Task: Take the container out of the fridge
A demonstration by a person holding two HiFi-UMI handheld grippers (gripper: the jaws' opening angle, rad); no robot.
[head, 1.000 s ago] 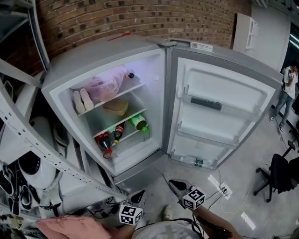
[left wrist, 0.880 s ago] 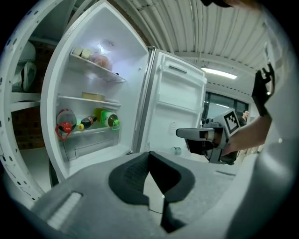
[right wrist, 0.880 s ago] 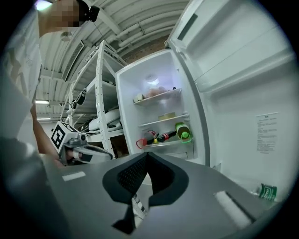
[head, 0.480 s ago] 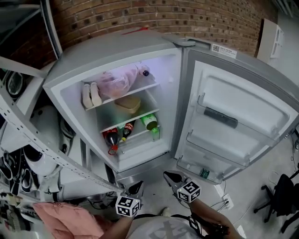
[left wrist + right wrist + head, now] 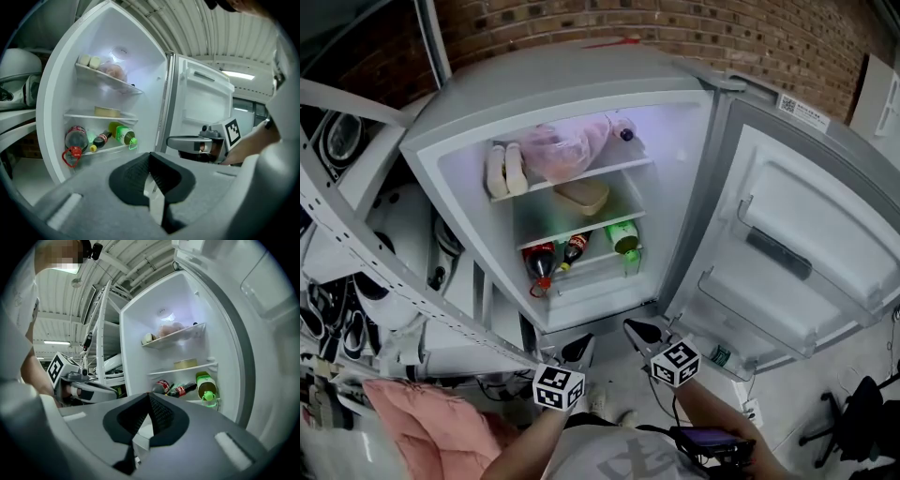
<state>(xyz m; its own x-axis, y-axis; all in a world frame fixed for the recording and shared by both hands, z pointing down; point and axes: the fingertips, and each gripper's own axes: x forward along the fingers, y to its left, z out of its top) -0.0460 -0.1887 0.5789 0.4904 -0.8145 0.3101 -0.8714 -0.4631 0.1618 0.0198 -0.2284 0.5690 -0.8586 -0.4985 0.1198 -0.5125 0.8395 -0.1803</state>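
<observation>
While shut tight and empty (left gripper (image 5: 578, 348) and right gripper (image 5: 640, 331) alike) below the open grey fridge (image 5: 534, 84), cannot grasp the shallow tan lidded container (image 5: 583, 195) at the centre of the middle glass shelf (image 5: 581, 231); if opened late, could shove it toward the shelf's rear edge.

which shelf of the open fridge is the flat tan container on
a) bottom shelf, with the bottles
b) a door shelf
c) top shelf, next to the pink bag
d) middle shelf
D: the flat tan container lies on the middle shelf, below the pink plastic bag and above the green bottle.
</observation>
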